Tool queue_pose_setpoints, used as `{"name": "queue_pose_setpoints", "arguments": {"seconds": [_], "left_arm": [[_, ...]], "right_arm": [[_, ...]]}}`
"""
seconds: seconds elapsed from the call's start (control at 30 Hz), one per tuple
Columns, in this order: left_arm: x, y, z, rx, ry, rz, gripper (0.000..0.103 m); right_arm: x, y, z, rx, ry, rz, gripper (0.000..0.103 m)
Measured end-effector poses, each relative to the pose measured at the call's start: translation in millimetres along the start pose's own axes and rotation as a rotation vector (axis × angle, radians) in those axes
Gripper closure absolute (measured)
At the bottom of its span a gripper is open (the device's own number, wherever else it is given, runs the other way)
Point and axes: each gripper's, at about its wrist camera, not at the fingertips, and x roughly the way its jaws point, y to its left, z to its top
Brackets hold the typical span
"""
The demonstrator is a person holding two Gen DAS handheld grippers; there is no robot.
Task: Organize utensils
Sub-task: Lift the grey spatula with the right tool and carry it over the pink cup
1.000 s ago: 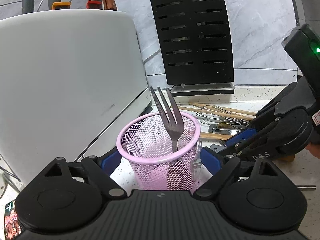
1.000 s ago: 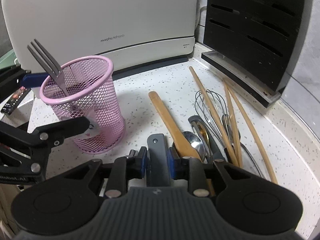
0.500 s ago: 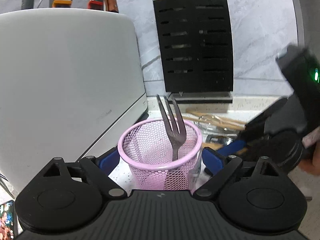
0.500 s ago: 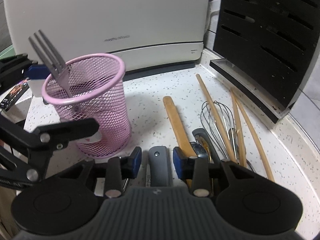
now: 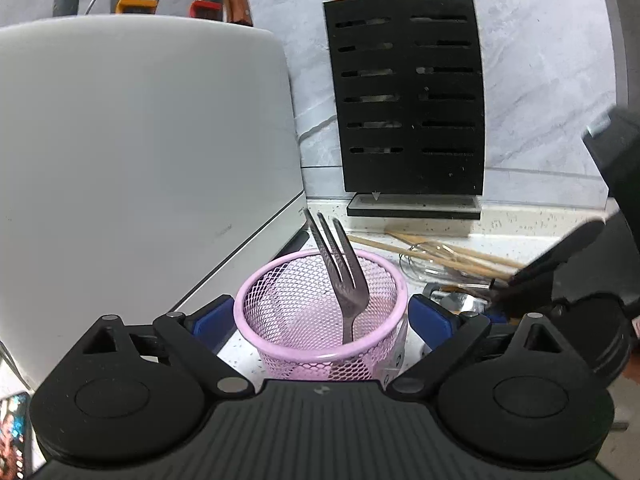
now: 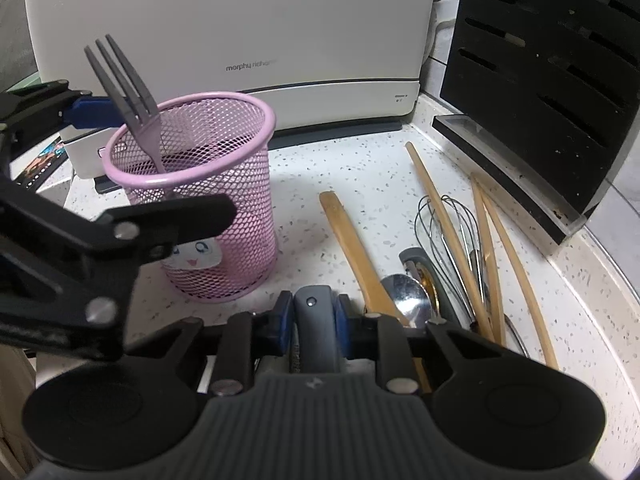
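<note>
A dark metal fork (image 5: 347, 280) stands tines-up in the pink mesh cup (image 5: 320, 320), its handle down inside and its neck leaning against the rim on the side nearest the left camera; seen from the right wrist, the same fork (image 6: 132, 98) tilts toward the left of the cup (image 6: 200, 200), which sits upright on the speckled white counter (image 6: 320, 168) and carries a small cartoon-face sticker low on its wall. The left gripper (image 5: 320, 318) is spread wide, its blue-padded fingers (image 5: 434, 318) on either side of the cup; whether the pads touch the mesh cannot be told. The right gripper (image 6: 311, 316) is closed narrowly on a grey utensil handle (image 6: 314, 320), the blue pads pressed against both of its sides, with the handle pointing forward between them. Just to the right of that handle lies a loose heap of utensils on the counter: a wooden spatula (image 6: 352, 240), a metal spoon (image 6: 406, 296) partly under it, a wire whisk (image 6: 448, 232), and several wooden chopsticks (image 6: 500, 240) fanned across the whisk. Behind the cup stands a white appliance (image 6: 240, 32) with grey lettering on its front, and to the right of it a black slotted knife block (image 6: 552, 80) on a clear base. In the left view, knife and tool handles hang on the wall above the appliance (image 5: 132, 152) and the knife block (image 5: 404, 96).
</note>
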Motion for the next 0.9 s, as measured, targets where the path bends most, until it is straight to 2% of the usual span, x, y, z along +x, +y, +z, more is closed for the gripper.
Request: {"name": "queue_pose_setpoints", "arguments": {"seconds": [0.17,0.47,0.83,0.87,0.9], "left_arm": [[-1.9,7.6,1.5,-0.064,-0.003,-0.023,0.0],[-10.7,7.8,-1.7,-0.022,-0.015,-0.04,0.0],[-25.4,6.5,-2.9,0.021,-0.025,-0.075,0.002],[-27.2,5.0,-2.5,0.034,-0.032,-0.071,0.008],[-29.8,3.5,-2.0,0.048,-0.044,-0.075,0.036]], "right_arm": [[-2.3,-4.8,-3.9,0.014,0.005,0.0,0.083],[-27.7,-16.1,0.7,0.09,-0.073,0.011,0.083],[-74.8,-37.6,4.1,0.228,-0.231,0.066,0.084],[-77.8,-37.9,4.3,0.235,-0.246,0.069,0.084],[-82.4,-38.5,5.1,0.242,-0.267,0.071,0.084]]}}
